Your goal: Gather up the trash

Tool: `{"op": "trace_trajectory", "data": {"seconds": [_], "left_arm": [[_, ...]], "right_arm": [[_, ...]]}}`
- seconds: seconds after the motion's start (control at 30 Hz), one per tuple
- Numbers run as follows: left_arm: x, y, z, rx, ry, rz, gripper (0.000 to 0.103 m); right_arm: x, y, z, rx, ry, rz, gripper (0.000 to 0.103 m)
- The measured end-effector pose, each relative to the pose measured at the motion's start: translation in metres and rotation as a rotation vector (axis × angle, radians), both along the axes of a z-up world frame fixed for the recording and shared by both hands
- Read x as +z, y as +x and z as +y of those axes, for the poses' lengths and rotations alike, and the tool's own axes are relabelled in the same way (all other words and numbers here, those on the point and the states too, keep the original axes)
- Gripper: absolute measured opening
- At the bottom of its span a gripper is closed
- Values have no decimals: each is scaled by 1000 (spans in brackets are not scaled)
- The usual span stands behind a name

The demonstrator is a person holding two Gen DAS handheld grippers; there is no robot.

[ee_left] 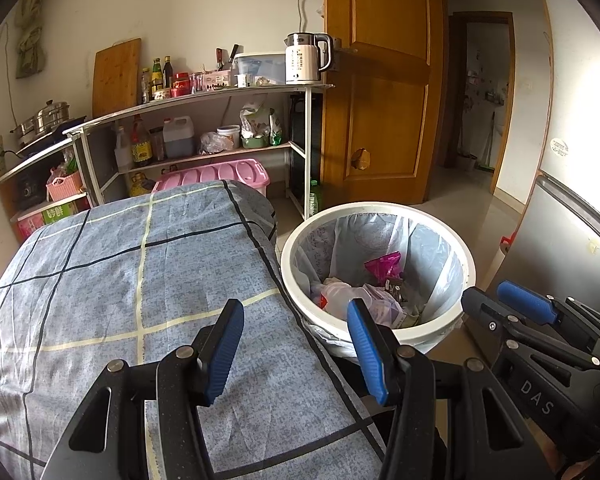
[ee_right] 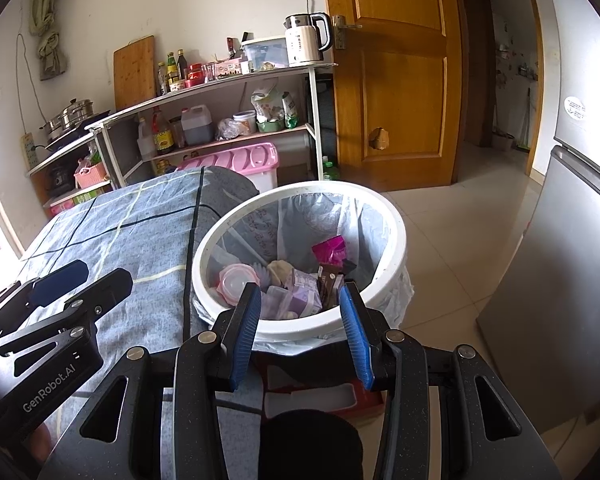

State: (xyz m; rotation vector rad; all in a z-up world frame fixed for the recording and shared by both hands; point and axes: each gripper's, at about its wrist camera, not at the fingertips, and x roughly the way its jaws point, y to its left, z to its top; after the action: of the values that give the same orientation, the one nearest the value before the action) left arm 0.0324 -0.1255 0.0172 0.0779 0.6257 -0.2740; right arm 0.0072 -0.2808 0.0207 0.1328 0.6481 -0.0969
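Observation:
A white trash bin with a clear liner stands beside the cloth-covered table. It also shows in the right wrist view. Inside lie a pink wrapper, a purple carton, a clear lidded container and a brown wrapper. My left gripper is open and empty above the table's right edge, next to the bin. My right gripper is open and empty, just over the bin's near rim. The right gripper also shows in the left wrist view.
A shelf unit with bottles, a kettle and a pink box stands behind the table. A wooden door stands open at the back. A grey fridge is on the right. A red stool is under the bin.

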Motion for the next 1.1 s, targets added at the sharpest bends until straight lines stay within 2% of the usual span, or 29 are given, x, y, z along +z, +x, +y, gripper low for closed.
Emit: {"op": "trace_trajectory", "data": {"seconds": [1.1], "left_arm": [[-1, -1, 1, 1, 2, 3, 54]], "right_arm": [[1, -3, 1, 3, 3, 1, 42]]}}
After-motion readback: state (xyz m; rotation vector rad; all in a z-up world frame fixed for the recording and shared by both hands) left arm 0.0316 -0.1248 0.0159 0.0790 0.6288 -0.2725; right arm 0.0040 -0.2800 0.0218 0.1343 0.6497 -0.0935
